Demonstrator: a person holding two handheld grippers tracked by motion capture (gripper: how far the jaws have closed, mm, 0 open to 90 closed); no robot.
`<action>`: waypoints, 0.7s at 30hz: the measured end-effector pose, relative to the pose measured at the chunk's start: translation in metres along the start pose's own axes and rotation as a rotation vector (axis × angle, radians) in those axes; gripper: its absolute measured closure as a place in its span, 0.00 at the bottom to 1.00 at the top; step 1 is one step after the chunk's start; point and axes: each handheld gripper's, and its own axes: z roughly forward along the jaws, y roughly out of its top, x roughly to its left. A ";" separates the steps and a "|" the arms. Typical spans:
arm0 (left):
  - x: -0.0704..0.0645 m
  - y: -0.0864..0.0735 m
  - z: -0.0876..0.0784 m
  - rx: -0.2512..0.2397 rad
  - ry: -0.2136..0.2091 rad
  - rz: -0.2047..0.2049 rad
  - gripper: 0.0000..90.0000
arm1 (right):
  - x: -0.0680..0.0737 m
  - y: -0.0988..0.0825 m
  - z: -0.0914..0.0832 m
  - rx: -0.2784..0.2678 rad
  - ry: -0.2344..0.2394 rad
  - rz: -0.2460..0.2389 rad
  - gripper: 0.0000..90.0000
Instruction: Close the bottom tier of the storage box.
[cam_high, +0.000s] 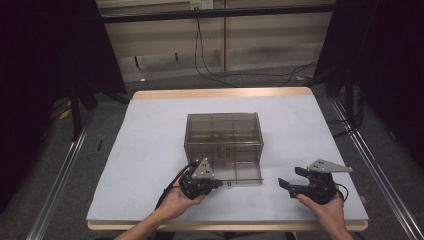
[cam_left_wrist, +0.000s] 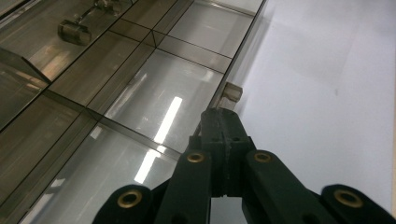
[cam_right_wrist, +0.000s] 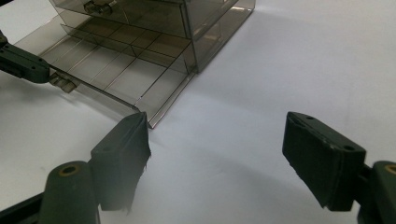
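Smoke-tinted clear plastic drawer (cam_high: 235, 172), near side: your left gripper (cam_left_wrist: 223, 122) pinches its knob (cam_left_wrist: 232, 92); right gripper (cam_right_wrist: 215, 158) spread. Skewed pull could jam it.

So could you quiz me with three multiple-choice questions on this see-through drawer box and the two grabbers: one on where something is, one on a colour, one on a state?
1. Where does the pulled-out bottom drawer sit?
A. At the near foot of the drawer box
B. On top of the box
C. Off the table, on the floor

2. What colour is the table top?
A. Red
B. White
C. Green

3. How do the jaws of the right gripper stand?
A. Clamped on a cup
C. Shut on the drawer
B. Wide open, with nothing between them

Answers:
1 A: the high view shows the drawer drawn out toward the person at the box's base.
2 B: the surface is white in every view.
3 B: the right gripper view shows bare table between its two pads.
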 end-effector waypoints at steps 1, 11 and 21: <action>0.001 -0.001 0.001 -0.016 -0.007 -0.001 1.00 | 0.000 0.000 0.000 -0.002 0.001 -0.002 0.26; 0.002 -0.001 0.002 -0.026 0.002 -0.011 1.00 | 0.000 0.000 0.000 0.003 0.002 0.000 0.26; 0.005 0.001 0.003 -0.031 0.006 -0.020 1.00 | 0.000 0.000 0.001 0.002 0.004 -0.007 0.26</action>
